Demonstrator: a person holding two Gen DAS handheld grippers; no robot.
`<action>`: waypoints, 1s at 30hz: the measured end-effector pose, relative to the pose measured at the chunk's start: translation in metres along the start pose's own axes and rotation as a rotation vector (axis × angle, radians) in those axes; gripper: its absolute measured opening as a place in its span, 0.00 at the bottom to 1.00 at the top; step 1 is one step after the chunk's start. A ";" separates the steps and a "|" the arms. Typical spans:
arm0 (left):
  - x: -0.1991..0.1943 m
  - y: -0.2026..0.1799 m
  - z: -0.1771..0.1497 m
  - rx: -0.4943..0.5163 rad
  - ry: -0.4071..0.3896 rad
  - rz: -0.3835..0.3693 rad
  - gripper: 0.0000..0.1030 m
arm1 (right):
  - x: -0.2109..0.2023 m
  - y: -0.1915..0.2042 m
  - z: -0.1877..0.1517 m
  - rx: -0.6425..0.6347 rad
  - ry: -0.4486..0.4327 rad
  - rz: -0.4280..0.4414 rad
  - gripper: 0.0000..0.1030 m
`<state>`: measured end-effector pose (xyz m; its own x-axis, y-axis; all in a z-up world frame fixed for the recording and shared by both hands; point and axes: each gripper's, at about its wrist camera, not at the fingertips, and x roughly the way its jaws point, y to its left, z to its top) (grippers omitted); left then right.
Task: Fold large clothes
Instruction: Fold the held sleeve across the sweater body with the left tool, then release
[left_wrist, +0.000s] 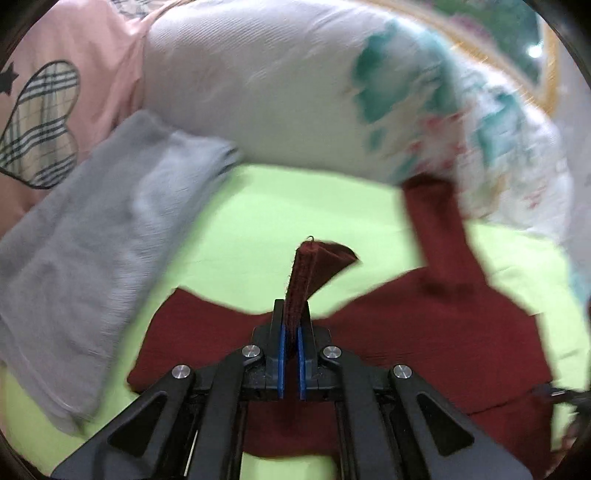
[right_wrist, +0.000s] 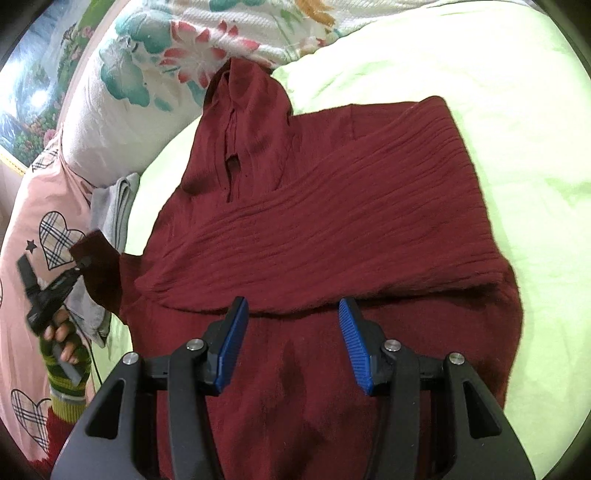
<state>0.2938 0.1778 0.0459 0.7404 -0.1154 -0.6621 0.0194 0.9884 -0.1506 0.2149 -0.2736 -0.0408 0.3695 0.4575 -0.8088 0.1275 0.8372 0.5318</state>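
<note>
A dark red knitted sweater (right_wrist: 332, 206) lies spread on the light green bedsheet (right_wrist: 480, 92), its body partly folded over and its high collar (right_wrist: 247, 110) towards the pillows. In the left wrist view my left gripper (left_wrist: 291, 321) is shut on the end of the sweater's sleeve (left_wrist: 314, 266), which sticks up between the blue pads, lifted off the sheet. The right wrist view shows that same left gripper (right_wrist: 79, 267) at the far left, held by a hand (right_wrist: 62, 336) in a green striped cuff. My right gripper (right_wrist: 293, 306) is open just above the folded edge, nothing between its fingers.
A white floral pillow (right_wrist: 166, 55) lies beyond the sweater. A pink quilt with plaid hearts (right_wrist: 55, 236) lies to the left. A folded grey cloth (left_wrist: 92, 240) rests between quilt and sheet. A framed picture (right_wrist: 29, 92) stands behind the pillow.
</note>
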 end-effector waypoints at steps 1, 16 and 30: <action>-0.006 -0.014 0.001 0.000 -0.009 -0.033 0.03 | -0.003 -0.002 0.000 0.004 -0.005 0.001 0.51; 0.054 -0.294 -0.065 0.146 0.158 -0.377 0.03 | -0.050 -0.057 0.001 0.144 -0.109 -0.012 0.51; 0.081 -0.335 -0.136 0.308 0.305 -0.407 0.49 | -0.049 -0.057 0.005 0.164 -0.123 0.012 0.51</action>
<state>0.2560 -0.1760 -0.0572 0.4073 -0.4689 -0.7838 0.4888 0.8368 -0.2466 0.1945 -0.3449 -0.0300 0.4802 0.4188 -0.7708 0.2672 0.7671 0.5832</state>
